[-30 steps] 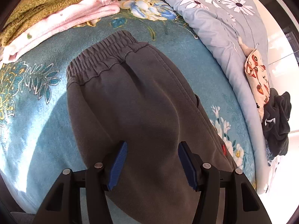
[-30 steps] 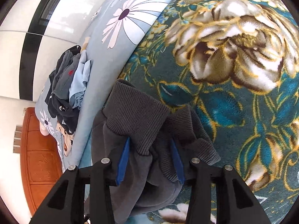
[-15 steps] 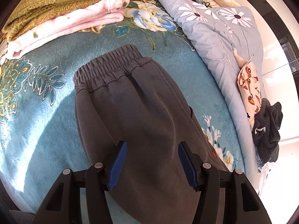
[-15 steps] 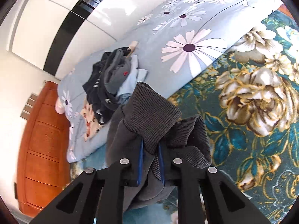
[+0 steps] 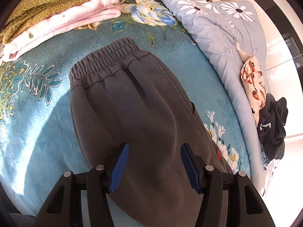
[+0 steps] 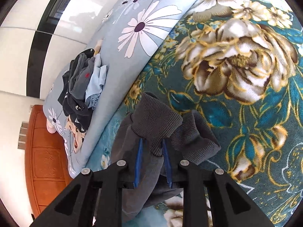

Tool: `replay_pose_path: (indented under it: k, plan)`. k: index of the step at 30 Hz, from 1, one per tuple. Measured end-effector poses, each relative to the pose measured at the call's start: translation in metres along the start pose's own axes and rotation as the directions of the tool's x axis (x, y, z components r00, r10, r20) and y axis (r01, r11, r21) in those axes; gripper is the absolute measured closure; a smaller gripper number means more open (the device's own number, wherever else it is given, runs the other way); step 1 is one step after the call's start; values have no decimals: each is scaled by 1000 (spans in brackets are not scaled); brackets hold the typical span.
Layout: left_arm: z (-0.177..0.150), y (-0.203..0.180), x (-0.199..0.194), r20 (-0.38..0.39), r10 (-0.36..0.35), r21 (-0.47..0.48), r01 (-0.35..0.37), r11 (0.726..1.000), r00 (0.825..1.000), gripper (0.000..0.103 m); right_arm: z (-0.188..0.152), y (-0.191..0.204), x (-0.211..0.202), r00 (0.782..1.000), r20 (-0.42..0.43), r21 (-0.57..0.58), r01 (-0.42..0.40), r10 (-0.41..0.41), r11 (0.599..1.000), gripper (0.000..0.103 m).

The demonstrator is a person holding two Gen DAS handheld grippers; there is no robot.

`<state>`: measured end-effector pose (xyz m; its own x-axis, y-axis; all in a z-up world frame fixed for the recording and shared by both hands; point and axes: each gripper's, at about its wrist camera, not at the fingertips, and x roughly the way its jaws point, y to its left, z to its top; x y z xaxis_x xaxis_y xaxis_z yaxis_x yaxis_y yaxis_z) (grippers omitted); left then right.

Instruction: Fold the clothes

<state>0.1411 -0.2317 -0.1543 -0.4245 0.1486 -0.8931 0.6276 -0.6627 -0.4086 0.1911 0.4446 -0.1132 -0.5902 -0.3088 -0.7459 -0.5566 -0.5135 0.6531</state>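
Dark grey sweatpants (image 5: 132,102) lie flat on the teal floral blanket (image 5: 37,113), elastic waistband at the far end. My left gripper (image 5: 153,162) is open, its blue pads hovering over the middle of the pants and holding nothing. In the right wrist view, my right gripper (image 6: 152,151) is shut on the ribbed cuffs of the sweatpants (image 6: 157,121), the two leg ends bunched together between the pads above the blanket (image 6: 246,75).
Folded pink and olive garments (image 5: 62,13) are stacked at the far left. A grey daisy-print quilt (image 5: 223,30) runs along the right, with a pile of unfolded dark clothes (image 5: 272,124), also in the right wrist view (image 6: 81,87). An orange wooden headboard (image 6: 47,162) stands behind.
My right gripper closed on the pant cuffs, lifted them, then came back down closer to the blanket. My left gripper stayed open and drew back slightly over the pants.
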Motion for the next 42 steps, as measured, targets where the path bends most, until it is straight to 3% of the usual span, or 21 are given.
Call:
replay_pose_path:
  k: [5,8,9,10,11,13,15,21,25,27,32,37,39,42]
  plan:
    - [1,3,-1,4,-7,-11,7,1000,1000,42,-1,-12,28,997,-65,36,51,-49,998,77]
    - [2,4,-3,14,-18,-14,18,1000,1000,42,-5,-10,32,999,-30,70,24,-22,997,73]
    - [2,4,-4,17,-22,-12,22,1000,1000,42,-6,-9,34,1000,-19,81,15,-13,997,74]
    - [3,3,-4,20,-25,-9,25,1000,999,42,-8,-7,34,1000,-7,86,7,-6,996,82]
    - [3,2,-5,23,-28,-5,28,1000,999,42,-7,7,30,1000,2,26,13,-13,1000,89]
    - [4,0,-6,29,-40,5,40,999,999,42,-6,35,21,1000,22,-91,21,-19,996,91]
    - [4,-1,-9,43,-52,16,51,999,998,42,-5,59,0,995,46,-162,-82,90,983,92]
    - [5,0,-10,44,-54,21,54,998,998,42,5,65,-37,979,155,-233,-91,130,968,93]
    - [4,-2,-9,34,-29,47,28,999,999,42,5,4,19,999,19,-45,34,-33,998,92]
    - [3,-1,-10,40,-27,45,26,999,999,42,1,-11,25,999,6,-22,51,-51,998,92]
    - [3,2,-7,29,-19,30,18,999,999,42,5,1,-3,996,82,-86,-10,17,996,93]
    - [2,-4,-5,24,-7,72,6,997,1000,42,-4,-14,6,996,47,-77,76,-72,994,93]
    - [3,-3,-7,27,-9,68,7,998,1000,42,-9,-27,12,996,21,-42,93,-92,995,92]
    - [3,0,-5,19,-16,44,15,999,1000,42,-14,-27,9,991,11,-78,137,-136,988,89]
